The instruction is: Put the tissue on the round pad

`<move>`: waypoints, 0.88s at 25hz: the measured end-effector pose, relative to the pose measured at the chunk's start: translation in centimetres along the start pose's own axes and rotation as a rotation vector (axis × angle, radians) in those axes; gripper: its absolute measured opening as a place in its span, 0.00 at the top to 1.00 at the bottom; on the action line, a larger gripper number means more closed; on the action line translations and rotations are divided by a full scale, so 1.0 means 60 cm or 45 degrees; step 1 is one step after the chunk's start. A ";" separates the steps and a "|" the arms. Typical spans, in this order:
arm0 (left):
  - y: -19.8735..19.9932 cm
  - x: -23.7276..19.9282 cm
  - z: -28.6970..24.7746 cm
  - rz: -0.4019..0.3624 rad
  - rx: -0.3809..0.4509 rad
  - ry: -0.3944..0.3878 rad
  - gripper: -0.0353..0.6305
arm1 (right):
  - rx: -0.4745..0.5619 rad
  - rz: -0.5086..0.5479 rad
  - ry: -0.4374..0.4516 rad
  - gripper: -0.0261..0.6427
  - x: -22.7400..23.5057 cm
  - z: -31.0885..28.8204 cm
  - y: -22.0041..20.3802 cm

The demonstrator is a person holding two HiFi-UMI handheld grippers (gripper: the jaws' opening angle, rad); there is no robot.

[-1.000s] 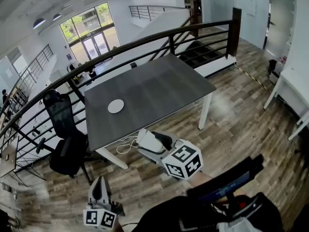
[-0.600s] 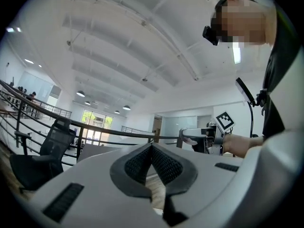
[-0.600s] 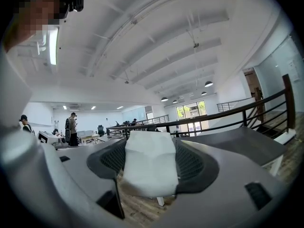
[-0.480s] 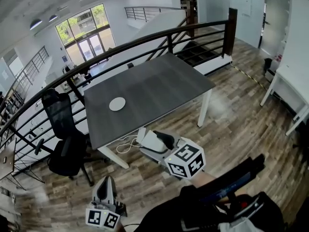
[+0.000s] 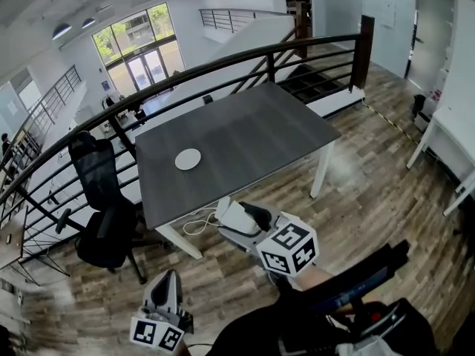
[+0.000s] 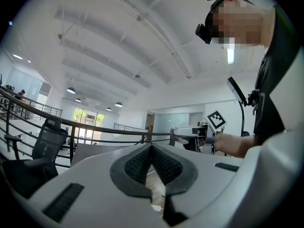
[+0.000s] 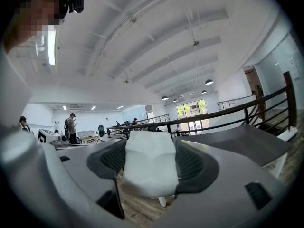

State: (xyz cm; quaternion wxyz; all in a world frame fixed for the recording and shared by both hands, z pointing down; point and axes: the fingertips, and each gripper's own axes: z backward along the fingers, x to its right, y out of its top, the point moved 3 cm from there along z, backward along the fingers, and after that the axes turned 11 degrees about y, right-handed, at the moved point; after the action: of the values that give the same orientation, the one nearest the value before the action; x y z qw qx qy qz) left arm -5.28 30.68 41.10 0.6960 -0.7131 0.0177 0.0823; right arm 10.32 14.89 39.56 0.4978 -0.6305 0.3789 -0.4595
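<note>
While the tissue (image 7: 149, 167) is pinched in the right gripper (image 7: 151, 144) short of the table (image 5: 245, 136), left gripper (image 6: 152, 148) closed empty, the carry is judged in hand, and a reach forward-left to the round pad (image 5: 188, 159) is called for.

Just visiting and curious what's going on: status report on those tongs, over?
Left tongs shut, empty. Right tongs shut on tissue, held off the table edge. Round pad bare, nothing in the way.

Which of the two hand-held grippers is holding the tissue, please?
The right hand-held gripper: its jaws clamp the tissue; the left hand-held gripper is shut on nothing.
</note>
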 end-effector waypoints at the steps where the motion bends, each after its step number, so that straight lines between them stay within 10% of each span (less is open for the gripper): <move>1: 0.002 -0.002 -0.005 -0.002 0.000 0.008 0.94 | 0.001 0.003 0.006 0.47 0.007 -0.005 0.002; 22: 0.026 -0.026 -0.200 -0.003 -0.004 0.238 0.94 | 0.015 0.025 0.136 0.47 0.208 -0.091 0.064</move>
State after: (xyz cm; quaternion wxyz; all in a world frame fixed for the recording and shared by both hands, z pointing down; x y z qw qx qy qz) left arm -5.91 18.56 39.98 0.6903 -0.7188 0.0815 0.0146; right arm 8.67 0.87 38.77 0.4852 -0.5983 0.4082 -0.4899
